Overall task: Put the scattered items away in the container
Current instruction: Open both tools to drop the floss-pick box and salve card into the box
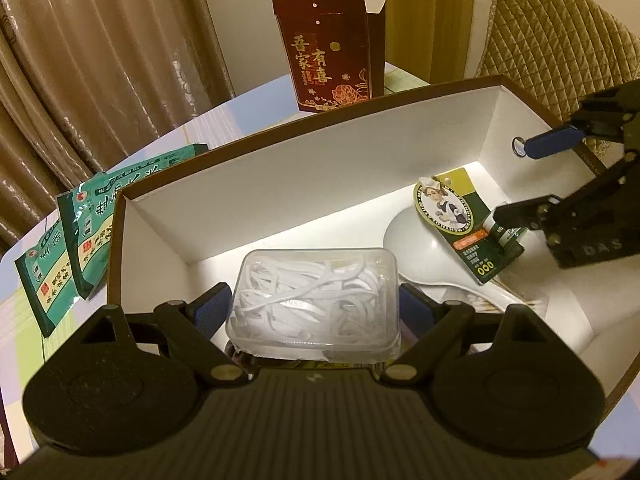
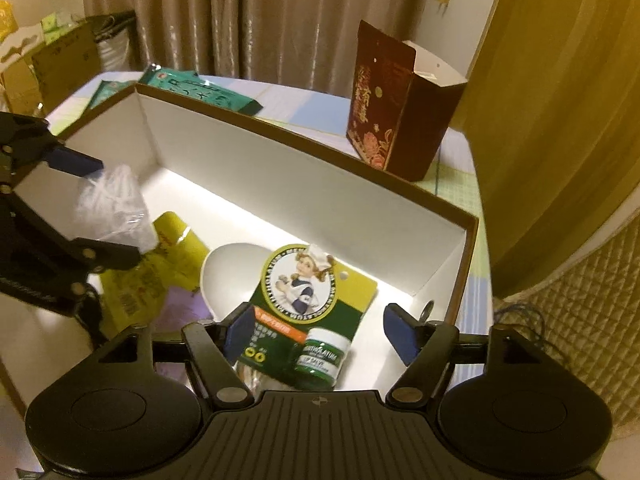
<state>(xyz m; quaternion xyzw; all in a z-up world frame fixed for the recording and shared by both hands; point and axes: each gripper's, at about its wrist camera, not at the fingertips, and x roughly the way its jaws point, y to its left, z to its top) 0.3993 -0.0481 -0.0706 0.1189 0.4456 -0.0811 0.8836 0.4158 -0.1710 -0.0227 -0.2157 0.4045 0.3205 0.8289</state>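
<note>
Holding the floss-pick box (image 1: 313, 305) clamped in left jaws, right jaws apart over balm card (image 2: 316, 312), spoon (image 2: 228, 276) half hidden.

A dark red gift bag (image 1: 330, 54) with gold lettering stands upright on the table (image 1: 248, 100) at twelve o'clock in the left wrist view, its top open. Brown curtains (image 1: 100, 52) hang at ten o'clock behind the table. A quilted chair back (image 1: 560, 32) rises at two o'clock. In the right wrist view, cardboard boxes (image 2: 52, 68) sit at ten o'clock beyond the table.
</note>
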